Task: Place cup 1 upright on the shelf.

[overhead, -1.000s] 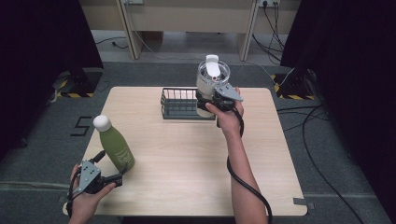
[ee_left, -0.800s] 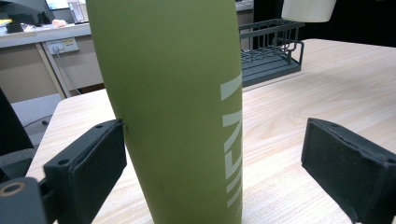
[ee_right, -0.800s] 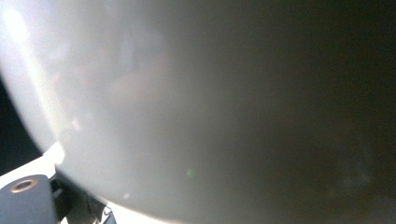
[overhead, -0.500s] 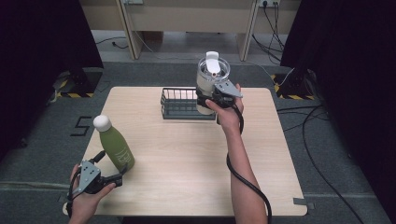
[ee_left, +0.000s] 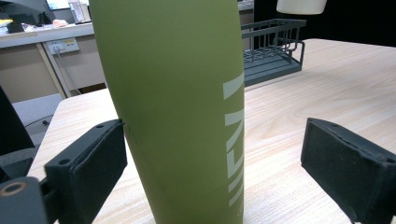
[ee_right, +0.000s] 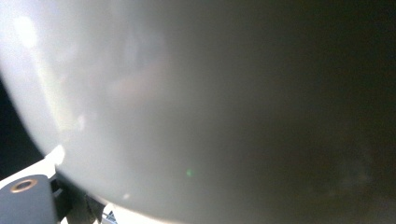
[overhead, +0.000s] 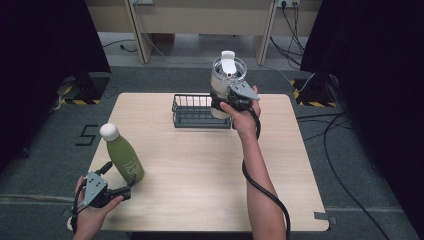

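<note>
White tumbler (overhead: 227, 80) probably clamped in our right gripper (overhead: 226, 103) over the wire basket (overhead: 192, 116); slip risks a drop. Left gripper (overhead: 131, 184) gapes around green bottle (overhead: 125, 157).

This looks like a lab or recording room rather than a home. A plain wooden worktop (overhead: 200, 165) stands alone on grey carpet (overhead: 350, 165), with black curtains (overhead: 45, 60) hung at the left and right edges of the frame. Yellow-and-black hazard tape (overhead: 75, 101) marks stand feet at the middle left and middle right, and loose cables (overhead: 330, 130) trail over the floor on the right. Along the top edge runs a pale desk (overhead: 200, 15) with wall sockets (overhead: 286, 3). In the left gripper view, the upper left shows another desk with a socket strip (ee_left: 61, 45) and a monitor (ee_left: 58, 3).
</note>
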`<state>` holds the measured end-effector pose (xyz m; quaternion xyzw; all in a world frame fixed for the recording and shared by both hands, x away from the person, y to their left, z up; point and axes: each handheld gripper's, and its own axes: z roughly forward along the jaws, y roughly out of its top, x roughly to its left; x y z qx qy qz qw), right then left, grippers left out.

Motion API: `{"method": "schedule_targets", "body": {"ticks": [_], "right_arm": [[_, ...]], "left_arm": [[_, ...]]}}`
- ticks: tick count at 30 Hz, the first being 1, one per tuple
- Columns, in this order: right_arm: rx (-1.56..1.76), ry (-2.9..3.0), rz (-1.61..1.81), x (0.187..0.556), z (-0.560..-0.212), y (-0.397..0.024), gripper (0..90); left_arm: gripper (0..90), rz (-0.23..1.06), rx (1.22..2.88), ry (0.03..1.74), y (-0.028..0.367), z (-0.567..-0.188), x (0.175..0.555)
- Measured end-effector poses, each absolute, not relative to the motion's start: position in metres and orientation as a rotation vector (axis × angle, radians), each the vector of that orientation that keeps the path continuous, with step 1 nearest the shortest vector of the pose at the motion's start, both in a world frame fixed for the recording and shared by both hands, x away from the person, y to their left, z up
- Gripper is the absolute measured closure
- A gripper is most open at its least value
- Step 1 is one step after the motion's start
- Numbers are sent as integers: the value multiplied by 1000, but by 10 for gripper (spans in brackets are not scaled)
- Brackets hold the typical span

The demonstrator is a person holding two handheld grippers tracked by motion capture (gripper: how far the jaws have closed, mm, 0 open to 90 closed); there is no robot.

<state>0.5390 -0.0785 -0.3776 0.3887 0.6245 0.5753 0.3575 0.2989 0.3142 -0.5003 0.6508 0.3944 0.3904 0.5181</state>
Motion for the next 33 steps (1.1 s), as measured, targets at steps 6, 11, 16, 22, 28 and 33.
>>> {"method": "schedule_targets", "body": {"ticks": [6, 11, 16, 22, 28, 33], "right_arm": [[1000, 1611, 1483, 544, -373, -77, 96], [1007, 1604, 1479, 547, -373, -76, 96], [1008, 1604, 1477, 550, -373, -76, 96], [1011, 1607, 1473, 554, -372, -75, 96], [1014, 1605, 1467, 559, -369, -75, 96], [1018, 1604, 1460, 563, -368, -75, 96]], "left_arm": [[63, 938, 1563, 945, 314, -500, 299], [64, 937, 1562, 946, 314, -500, 299], [65, 935, 1565, 944, 314, -501, 299], [65, 935, 1563, 946, 314, -500, 299], [65, 935, 1563, 946, 314, -501, 299], [65, 934, 1564, 945, 314, -501, 299]]}}
